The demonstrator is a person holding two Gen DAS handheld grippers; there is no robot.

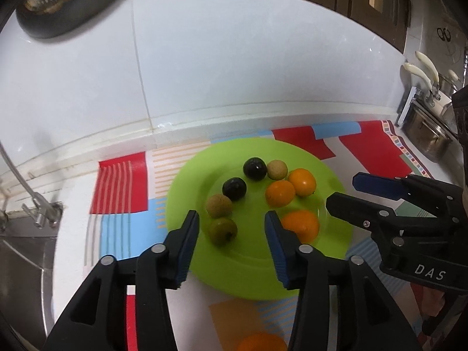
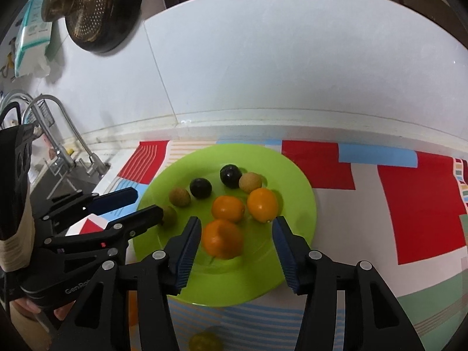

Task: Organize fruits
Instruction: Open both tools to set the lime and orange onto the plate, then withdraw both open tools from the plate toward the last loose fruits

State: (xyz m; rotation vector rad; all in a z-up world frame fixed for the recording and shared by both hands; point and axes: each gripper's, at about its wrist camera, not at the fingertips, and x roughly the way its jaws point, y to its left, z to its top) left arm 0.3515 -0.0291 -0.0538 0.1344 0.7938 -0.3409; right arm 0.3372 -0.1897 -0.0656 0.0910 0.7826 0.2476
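1. The green plate is lying on a patterned cloth on the desk, and it is carrying the fruit: two dark round fruits, brownish-green ones and oranges.
2. The left claw is hovering over the plate's near-left part with its jaws spread; a greenish fruit is lying on the plate between the tips, and neither pad is touching it.
3. The right claw is hanging over the plate's near-right part, jaws likewise spread, with a blurred orange sitting loose between them.
4. That orange is showing smeared edges in both views, so its outline is hard to read.
5. Near the plate's front rim, an orange fruit on the cloth is being cut off by the bottom edge of the left view, and a yellowish fruit is showing dimly at the bottom of the right view.
6. Left of the plate, a tap is standing over a sink that is only partly in view.
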